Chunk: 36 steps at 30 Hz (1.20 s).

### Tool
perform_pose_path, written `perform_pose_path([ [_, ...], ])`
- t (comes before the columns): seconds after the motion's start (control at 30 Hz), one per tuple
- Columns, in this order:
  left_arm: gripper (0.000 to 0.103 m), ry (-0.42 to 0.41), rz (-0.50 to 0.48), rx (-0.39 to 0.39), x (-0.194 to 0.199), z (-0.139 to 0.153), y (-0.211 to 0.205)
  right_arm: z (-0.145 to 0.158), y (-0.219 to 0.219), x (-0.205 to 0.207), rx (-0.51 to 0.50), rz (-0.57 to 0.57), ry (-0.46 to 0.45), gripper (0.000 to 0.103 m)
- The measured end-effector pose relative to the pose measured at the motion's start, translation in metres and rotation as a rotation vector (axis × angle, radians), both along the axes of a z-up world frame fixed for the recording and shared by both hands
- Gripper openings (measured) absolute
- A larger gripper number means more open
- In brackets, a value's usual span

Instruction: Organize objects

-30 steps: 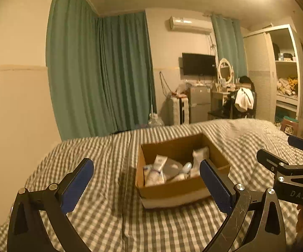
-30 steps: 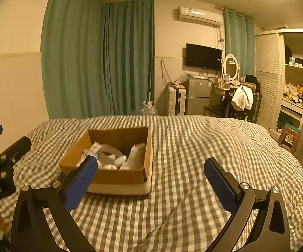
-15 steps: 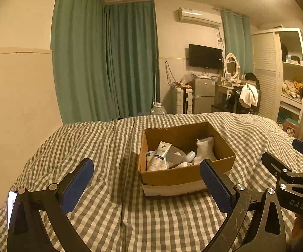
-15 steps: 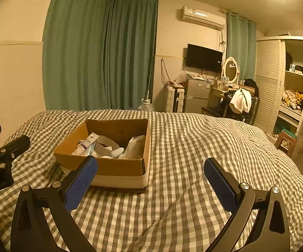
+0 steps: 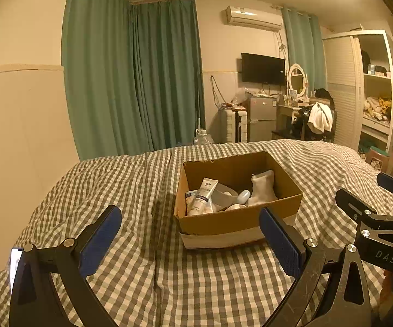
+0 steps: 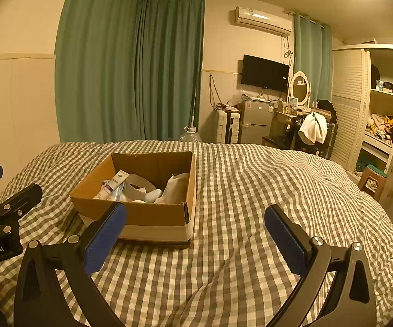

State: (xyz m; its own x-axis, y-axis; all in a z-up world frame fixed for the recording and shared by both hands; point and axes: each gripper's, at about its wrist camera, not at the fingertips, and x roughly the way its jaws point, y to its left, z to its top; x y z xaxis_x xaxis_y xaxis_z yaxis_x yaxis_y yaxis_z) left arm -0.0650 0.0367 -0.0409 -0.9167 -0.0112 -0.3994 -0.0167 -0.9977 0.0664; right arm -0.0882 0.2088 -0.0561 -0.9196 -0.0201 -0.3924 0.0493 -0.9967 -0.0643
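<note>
here both grippers agape before cardboard box [image 5: 237,220].

One box [image 5: 240,218], one tube [image 5: 204,196]

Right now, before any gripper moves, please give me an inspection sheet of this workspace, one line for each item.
Surface: bed with checked cover, wrinkled.
Job's things: open cardboard box on the bed; inside it a white tube, a small pale rounded item, a white pouch and other pieces too jumbled to name.
Clutter: phone with lit screen at the bed's left edge.
Grippers: left gripper open and empty; right gripper open and empty; both short of the box.
Cables: wires hanging on the far wall.
Surroundings: green curtains, air conditioner, television, open wardrobe.
</note>
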Motion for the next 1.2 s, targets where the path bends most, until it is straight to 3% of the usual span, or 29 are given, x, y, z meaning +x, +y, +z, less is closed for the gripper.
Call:
perform_pose_path([
  [1.0, 0.103, -0.006, -0.016, -0.044, 0.0035, -0.0047, 0.0080, -0.0039, -0.0046, -0.0021, 0.016, 0.002, -0.008, 0.102],
  [1.2, 0.103, -0.012, -0.006, -0.018, 0.0035, -0.0056, 0.0047, -0.0062, -0.0059, -0.0023, 0.020, 0.003, -0.014, 0.102],
])
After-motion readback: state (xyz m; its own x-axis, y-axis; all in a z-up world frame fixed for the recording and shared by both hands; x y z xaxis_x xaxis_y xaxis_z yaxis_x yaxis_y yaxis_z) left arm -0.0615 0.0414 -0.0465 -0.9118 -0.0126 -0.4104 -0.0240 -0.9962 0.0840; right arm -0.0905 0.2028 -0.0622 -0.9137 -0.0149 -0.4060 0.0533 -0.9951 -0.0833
